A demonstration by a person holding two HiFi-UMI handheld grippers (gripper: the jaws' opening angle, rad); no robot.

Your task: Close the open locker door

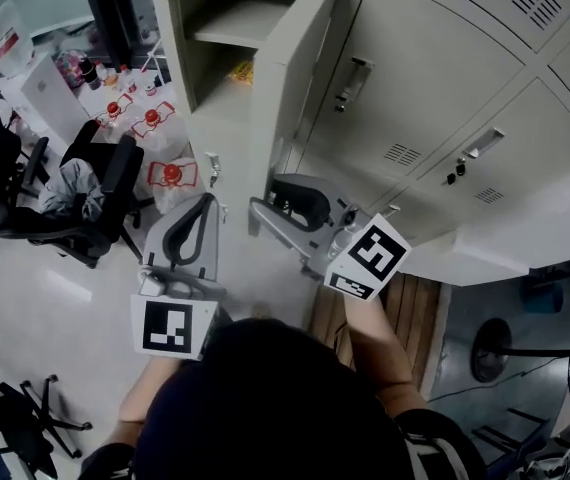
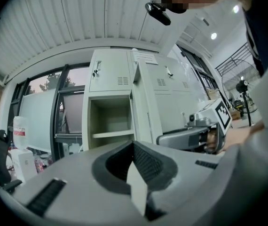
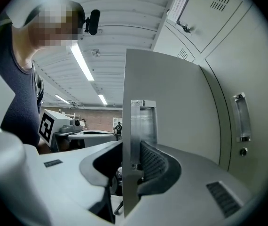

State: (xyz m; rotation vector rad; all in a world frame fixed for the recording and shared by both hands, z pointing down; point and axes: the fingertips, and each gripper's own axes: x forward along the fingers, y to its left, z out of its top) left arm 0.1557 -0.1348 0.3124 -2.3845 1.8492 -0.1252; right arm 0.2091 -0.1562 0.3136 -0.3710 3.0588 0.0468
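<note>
The grey locker's open door (image 1: pixel 300 68) swings out towards me from an empty compartment (image 1: pixel 230 28) with a shelf. My right gripper (image 1: pixel 263 204) is at the door's lower free edge. In the right gripper view, that edge (image 3: pixel 127 126) and a metal handle plate (image 3: pixel 144 124) stand between the jaws of my right gripper (image 3: pixel 131 160). One pad lies against the door and a dark gap shows on the other side. My left gripper (image 1: pixel 208 200) hangs apart to the left, shut and empty. In its own view my left gripper (image 2: pixel 134 147) faces the open compartment (image 2: pixel 110 117).
Closed lockers with handles (image 1: pixel 435 88) fill the right. Black office chairs (image 1: pixel 85 188) and red-capped bottles (image 1: pixel 150 118) stand on the floor at left. A wooden board (image 1: pixel 420 313) and a fan (image 1: pixel 490 353) lie low at right.
</note>
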